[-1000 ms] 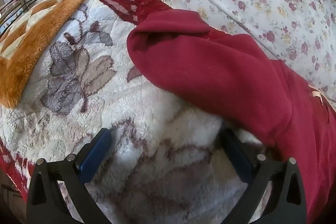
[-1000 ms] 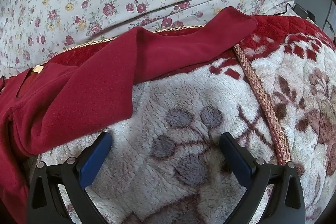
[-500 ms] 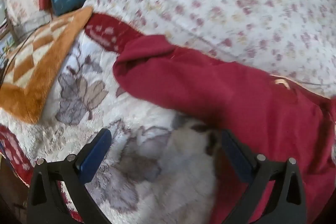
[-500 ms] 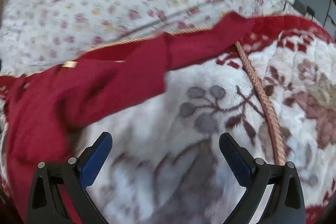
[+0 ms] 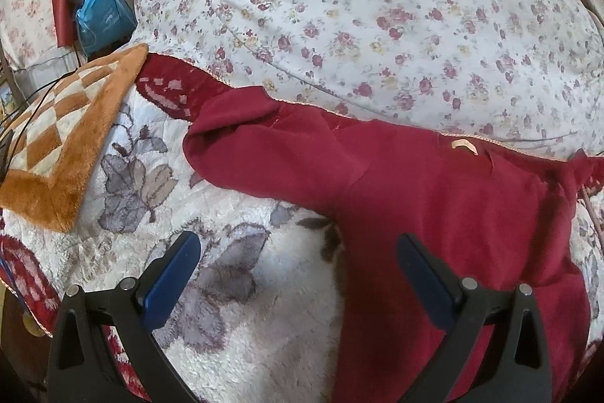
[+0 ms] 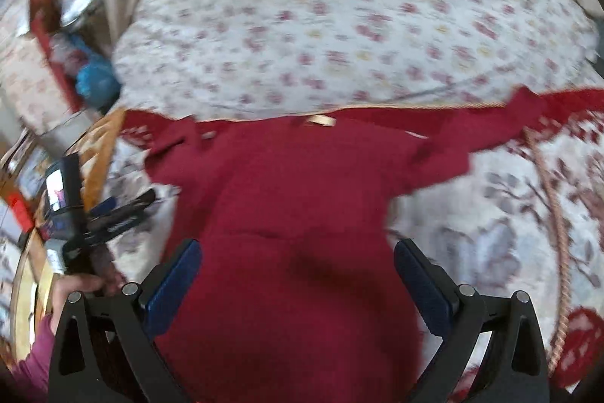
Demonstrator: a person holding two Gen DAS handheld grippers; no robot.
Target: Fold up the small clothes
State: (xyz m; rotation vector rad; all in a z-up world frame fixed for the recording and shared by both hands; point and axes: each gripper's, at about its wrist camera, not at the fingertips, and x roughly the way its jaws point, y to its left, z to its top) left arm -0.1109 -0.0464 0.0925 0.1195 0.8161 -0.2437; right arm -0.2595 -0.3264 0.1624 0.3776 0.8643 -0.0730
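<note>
Red top (image 6: 294, 199) btwn floral quilt (image 5: 377, 6), orange mat (image 5: 64, 146)

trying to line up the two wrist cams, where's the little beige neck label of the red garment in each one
Left wrist: the beige neck label sits right of centre, at the red garment's far edge.
Right wrist: the label is just above centre, blurred.
Shared landmark: the floral quilt fills the top of both.

Red garment (image 6: 302, 214) hem beyond frame

floral quilt (image 5: 377, 6), fleece blanket with grey leaves (image 5: 264, 327), orange checkered blanket (image 5: 64, 146), blue plastic bag (image 5: 102, 21)
</note>
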